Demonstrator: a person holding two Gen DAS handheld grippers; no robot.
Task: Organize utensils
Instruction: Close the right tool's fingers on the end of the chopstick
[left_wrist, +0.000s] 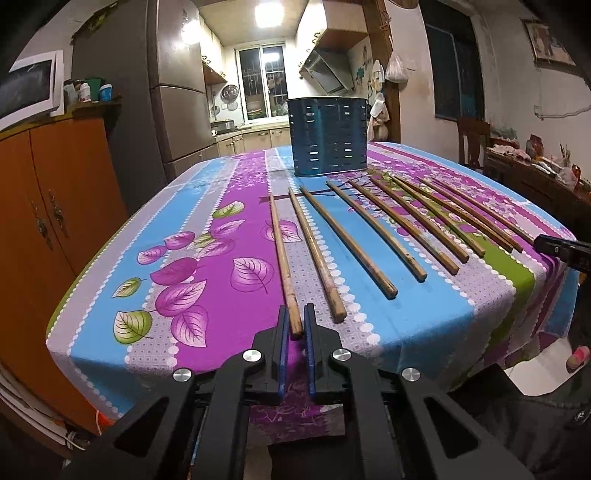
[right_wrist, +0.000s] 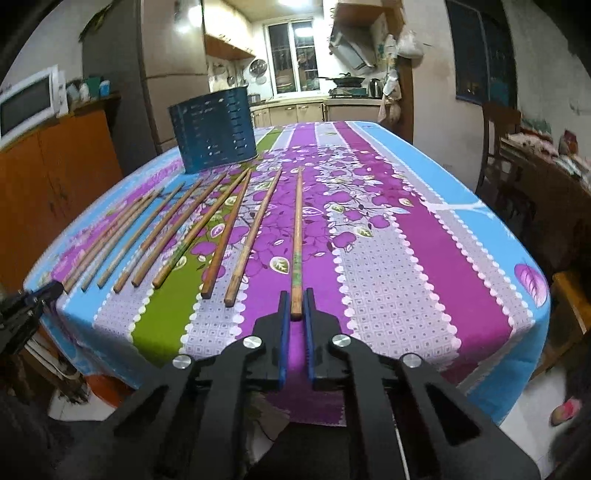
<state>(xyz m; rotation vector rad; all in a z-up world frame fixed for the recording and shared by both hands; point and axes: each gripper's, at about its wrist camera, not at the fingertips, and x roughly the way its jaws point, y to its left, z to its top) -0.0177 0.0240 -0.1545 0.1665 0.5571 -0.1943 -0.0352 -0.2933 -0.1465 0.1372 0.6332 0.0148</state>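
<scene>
Both claws are closed on chopsticks at the near edge of the table (left_wrist: 369, 325). The left claw (left_wrist: 296, 321) pinches the thick end of the leftmost chopstick (left_wrist: 280, 254), low in the centre of the left wrist view. The right claw (right_wrist: 296, 306) grips the butt of the rightmost chopstick (right_wrist: 297, 236), low centre in the right wrist view. Each stick is caught only at its very end, so nearly all its length lies ahead of the pads and still rests on the floral cloth.

The step appears to be lifting this outer pair and carrying them to the blue slotted holder (left_wrist: 327, 136), which stands upright at the far side of the table, upper centre in the left view and upper left in the right view. With so short a bite, a stick will probably droop or swivel; lifting slowly and tipping the narrow ends upward before moving should help them clear the holder's rim and drop in tip-first.

Between the two held sticks lies the row of remaining chopsticks (left_wrist: 402, 225), fanned out and close together. The left stick's nearest neighbour (left_wrist: 317, 254) lies just beside it, so a sideways swing could knock it. In the right view the left claw shows at the left edge, well apart. A chair (right_wrist: 498, 144) stands beyond the table at right, out of the way.
</scene>
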